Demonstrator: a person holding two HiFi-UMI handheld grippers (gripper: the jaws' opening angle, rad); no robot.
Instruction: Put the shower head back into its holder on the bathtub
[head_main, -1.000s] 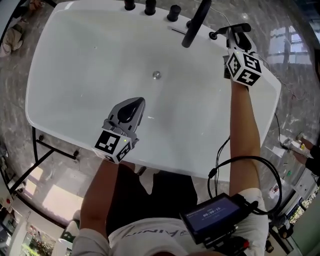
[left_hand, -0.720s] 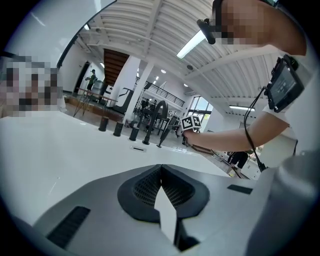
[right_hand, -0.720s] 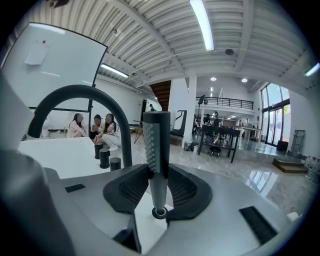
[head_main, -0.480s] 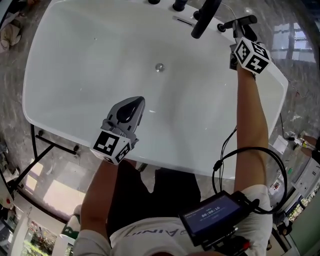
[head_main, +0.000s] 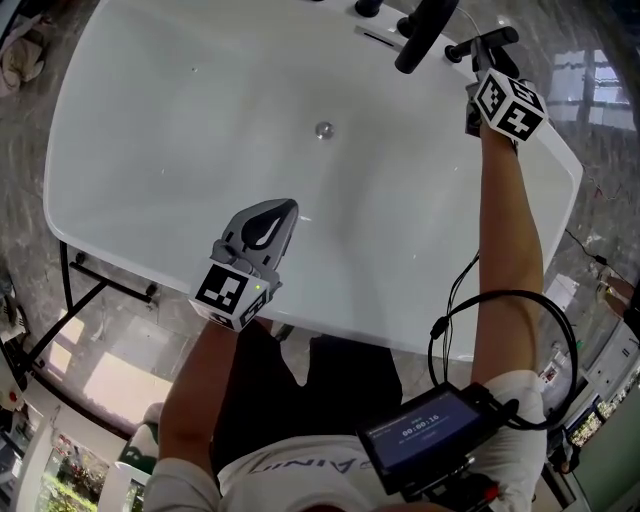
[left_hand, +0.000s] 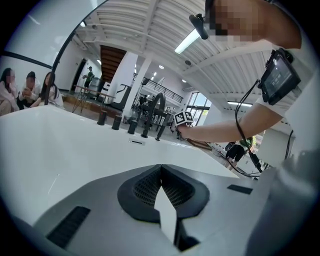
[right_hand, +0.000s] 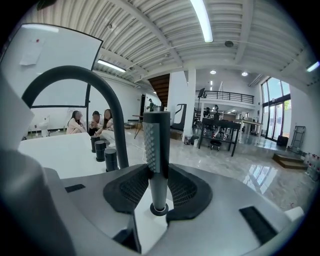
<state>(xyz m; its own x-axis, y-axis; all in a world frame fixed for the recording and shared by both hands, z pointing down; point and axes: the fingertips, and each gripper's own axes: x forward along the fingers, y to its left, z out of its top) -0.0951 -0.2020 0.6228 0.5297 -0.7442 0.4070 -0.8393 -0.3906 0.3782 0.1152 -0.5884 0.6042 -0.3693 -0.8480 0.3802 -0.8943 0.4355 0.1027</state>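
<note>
The black shower head (right_hand: 156, 140) stands upright between the pads of my right gripper (right_hand: 159, 176), which is shut on its ribbed handle. Its lower end sits in a black ring holder (right_hand: 159, 209) on the white bathtub's rim (right_hand: 60, 155). From the head view the right gripper (head_main: 479, 57) is at the tub's far right corner, with the shower head (head_main: 500, 38) sticking out past it, beside the curved black faucet (head_main: 425, 35). My left gripper (head_main: 278, 218) hovers over the tub's near side. Its jaws are shut, with nothing between them (left_hand: 161, 176).
Several black knobs (right_hand: 102, 150) stand in a row on the far rim left of the faucet arch (right_hand: 75, 82). A drain (head_main: 323, 129) lies in the tub's floor. A black frame (head_main: 100, 290) stands by the near left. People sit far off (left_hand: 30, 90).
My right gripper has sunk with the shower head toward the far rim beside the faucet. My left gripper has dropped a little toward the tub's near side.
</note>
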